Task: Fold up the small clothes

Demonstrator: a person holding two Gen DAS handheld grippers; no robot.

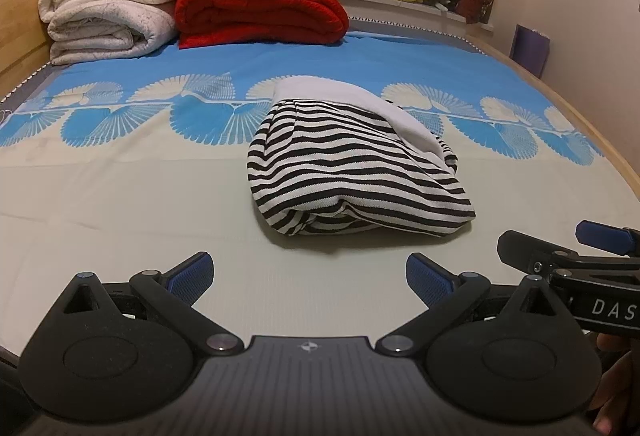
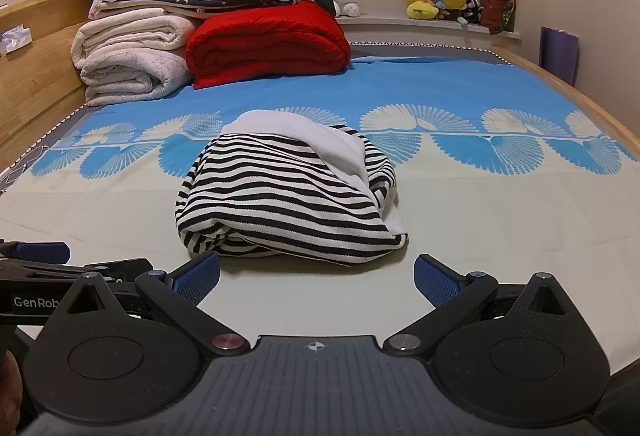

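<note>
I see one folded black-and-white striped knit garment (image 1: 352, 164) just ahead of my left gripper (image 1: 310, 278) and right gripper (image 2: 316, 278), both spread wide, holding nothing.

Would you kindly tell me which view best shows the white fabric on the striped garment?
Right wrist view: the white fabric runs unbroken over the black-and-white striped garment to its near corner. Left wrist view shows it foreshortened.

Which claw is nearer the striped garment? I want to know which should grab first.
Right, slightly. The right claw is open just short of the striped garment, facing its near folded edge. The left claw, also open, sits a little farther back, beside the right one.
</note>
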